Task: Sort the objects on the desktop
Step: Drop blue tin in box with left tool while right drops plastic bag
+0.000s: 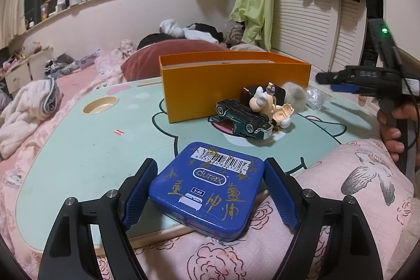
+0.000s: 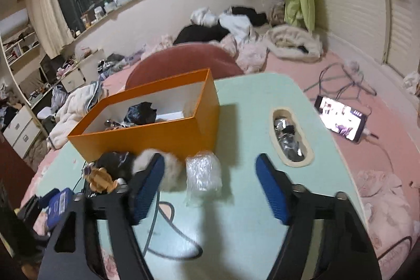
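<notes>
blue tin (image 1: 208,188) sat low center between left gripper (image 1: 210,190) wide jaws, maybe touching | right gripper (image 2: 210,188) open, empty, farther

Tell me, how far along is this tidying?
Partly done: the orange box already holds a few dark items. In hand: the left gripper brackets the blue tin, though contact isn't clear. The right gripper is open and holds nothing. Left on the table: toy car, figurine, fluffy ball and clear packet.
</notes>
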Demonstrator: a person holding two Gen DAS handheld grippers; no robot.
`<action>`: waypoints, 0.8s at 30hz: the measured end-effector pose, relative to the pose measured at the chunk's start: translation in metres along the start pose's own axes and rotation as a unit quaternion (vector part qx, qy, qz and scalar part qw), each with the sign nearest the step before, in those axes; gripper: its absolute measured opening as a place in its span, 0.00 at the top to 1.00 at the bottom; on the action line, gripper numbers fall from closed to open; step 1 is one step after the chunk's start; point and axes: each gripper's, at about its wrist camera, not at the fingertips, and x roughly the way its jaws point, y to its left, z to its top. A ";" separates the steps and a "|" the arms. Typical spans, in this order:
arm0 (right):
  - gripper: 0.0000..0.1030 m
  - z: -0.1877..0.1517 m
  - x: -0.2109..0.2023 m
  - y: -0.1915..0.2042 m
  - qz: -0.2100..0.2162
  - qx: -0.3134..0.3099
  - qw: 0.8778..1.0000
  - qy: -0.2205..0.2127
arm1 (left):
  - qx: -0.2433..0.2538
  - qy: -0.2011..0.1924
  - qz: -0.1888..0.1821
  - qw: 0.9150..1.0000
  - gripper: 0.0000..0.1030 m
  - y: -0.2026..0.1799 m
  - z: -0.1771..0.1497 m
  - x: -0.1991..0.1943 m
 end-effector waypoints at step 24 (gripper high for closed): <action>0.74 0.044 -0.020 0.037 0.103 -0.048 0.991 -0.073 | -0.044 -0.095 -0.026 0.994 0.21 0.011 0.106 -0.018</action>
